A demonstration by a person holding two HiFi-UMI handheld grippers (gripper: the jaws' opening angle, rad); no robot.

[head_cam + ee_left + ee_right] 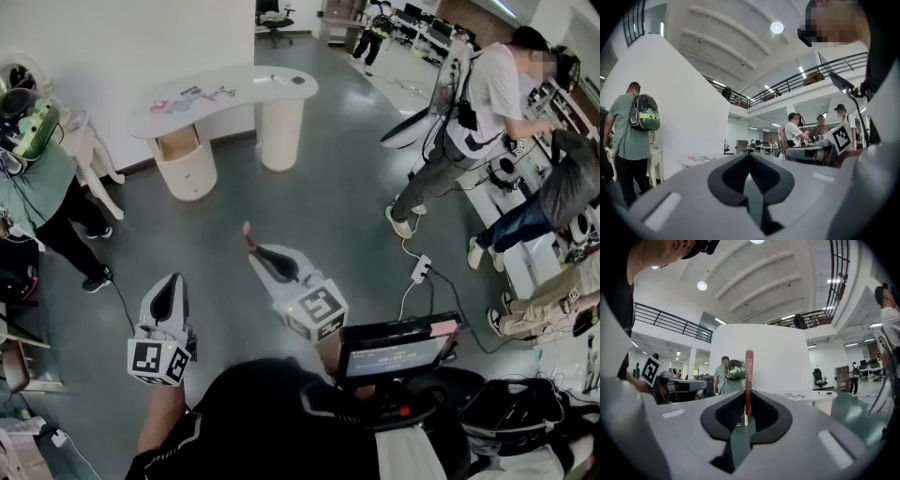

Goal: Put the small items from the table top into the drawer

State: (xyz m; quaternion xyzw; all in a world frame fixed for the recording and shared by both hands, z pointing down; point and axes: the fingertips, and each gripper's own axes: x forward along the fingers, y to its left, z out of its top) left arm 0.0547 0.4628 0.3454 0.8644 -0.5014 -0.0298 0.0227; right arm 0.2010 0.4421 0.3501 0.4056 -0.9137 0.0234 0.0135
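Seen from the head camera, a person stands on a grey floor, well away from a white, curved surface on two round pedestals [267,86]. The surface lies ahead of both tools and slightly to the left. An open drawer with a light wood interior [178,142] juts from the pedestal on the surface's left, facing the person.

The right tool [255,250] points level towards the surface. Its jaws are clamped on a slender red stick with a pale lower end [247,232]. In the right gripper view the red stick [748,373] stands upright between the jaws of the right tool [747,393]. Its long axis runs across the tool's pointing line, not along it, and its rounded red top rises well above the jaws. In this view the surface [820,396] appears beyond the tool, off to the right.

The left tool [172,282] also points level, beside the right one and a little further from the drawer. In the left gripper view the jaws of the left tool [750,157] are together with nothing between them. The surface [696,161] shows far off, to the left of the jaws.

More small items, pink and blue-grey scraps [192,97], lie on the surface above the drawer. A dark oval piece [298,80] rests at its far right end.

The stick appears thin, rigid and light. Judging by the layout, the right tool must travel forward and left to reach the open drawer, and the stick may need tipping to lie flat inside.
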